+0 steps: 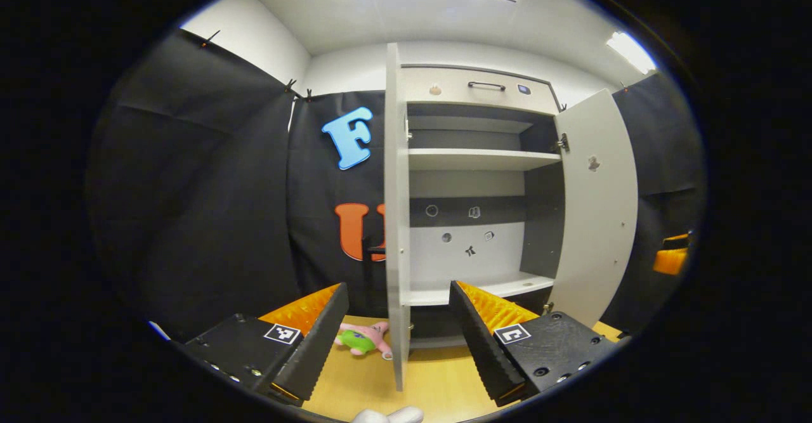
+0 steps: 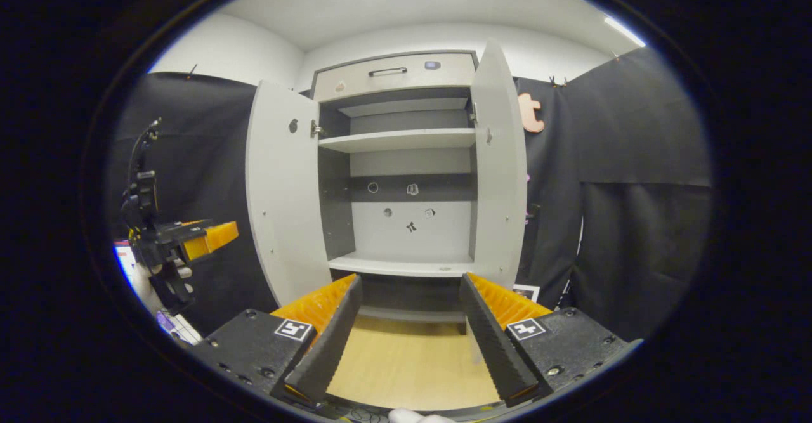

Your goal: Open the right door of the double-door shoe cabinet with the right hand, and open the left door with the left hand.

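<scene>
Floor (image 2: pixel 406 359) lies bare in front of the cabinet (image 2: pixel 406 156). Both doors stand swung out: left door (image 2: pixel 282 188), right door (image 2: pixel 501 163), shelves exposed. Left gripper (image 1: pixel 398 337) and right gripper (image 2: pixel 409 334) both gape, holding nothing, apart from the doors.

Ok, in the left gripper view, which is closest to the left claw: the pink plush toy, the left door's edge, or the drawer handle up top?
1. Pink plush toy, on the floor between the left claw's fingers.
2. Left door's edge, just right of the toy.
3. Drawer handle, high on the cabinet, farthest.

White plush (image 1: pixel 388 416) half cut off below
</scene>
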`<state>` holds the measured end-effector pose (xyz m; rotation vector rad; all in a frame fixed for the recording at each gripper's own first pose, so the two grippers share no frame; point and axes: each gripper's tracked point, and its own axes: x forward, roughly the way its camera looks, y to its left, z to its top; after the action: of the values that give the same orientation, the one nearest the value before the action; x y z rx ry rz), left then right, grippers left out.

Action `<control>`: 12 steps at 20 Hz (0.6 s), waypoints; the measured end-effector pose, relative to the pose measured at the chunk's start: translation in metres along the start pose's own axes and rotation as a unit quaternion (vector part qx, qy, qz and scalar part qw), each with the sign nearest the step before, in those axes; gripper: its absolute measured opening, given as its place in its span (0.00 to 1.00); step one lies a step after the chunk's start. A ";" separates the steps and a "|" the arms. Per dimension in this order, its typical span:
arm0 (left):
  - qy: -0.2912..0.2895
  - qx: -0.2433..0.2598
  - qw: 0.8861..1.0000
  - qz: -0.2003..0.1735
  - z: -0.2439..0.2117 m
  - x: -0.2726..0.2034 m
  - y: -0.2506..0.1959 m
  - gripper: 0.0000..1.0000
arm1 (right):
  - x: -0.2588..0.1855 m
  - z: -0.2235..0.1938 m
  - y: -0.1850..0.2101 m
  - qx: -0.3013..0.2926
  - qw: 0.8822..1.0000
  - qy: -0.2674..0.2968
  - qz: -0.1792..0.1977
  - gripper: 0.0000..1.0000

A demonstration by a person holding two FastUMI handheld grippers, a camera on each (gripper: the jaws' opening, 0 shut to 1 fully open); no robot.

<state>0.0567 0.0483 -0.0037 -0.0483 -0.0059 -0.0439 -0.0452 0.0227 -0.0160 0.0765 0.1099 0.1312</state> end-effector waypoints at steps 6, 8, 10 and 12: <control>0.003 0.008 1.000 -0.006 0.004 -0.025 -0.047 0.95 | 0.002 0.003 -0.011 -0.004 1.000 -0.005 -0.011 0.96; 0.012 0.001 1.000 -0.009 -0.002 -0.032 -0.059 0.96 | 0.003 0.002 -0.013 -0.002 1.000 -0.004 -0.013 0.93; 0.017 -0.002 1.000 -0.008 -0.008 -0.039 -0.066 0.95 | 0.004 0.002 -0.016 -0.002 1.000 -0.005 -0.018 0.93; 0.018 -0.001 1.000 0.000 -0.013 -0.048 -0.066 0.95 | 0.005 0.001 -0.020 -0.004 1.000 -0.007 -0.023 0.96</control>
<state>0.0059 -0.0166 -0.0138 -0.0485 0.0311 -0.0442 -0.0380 0.0039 -0.0169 0.0676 0.0974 0.0853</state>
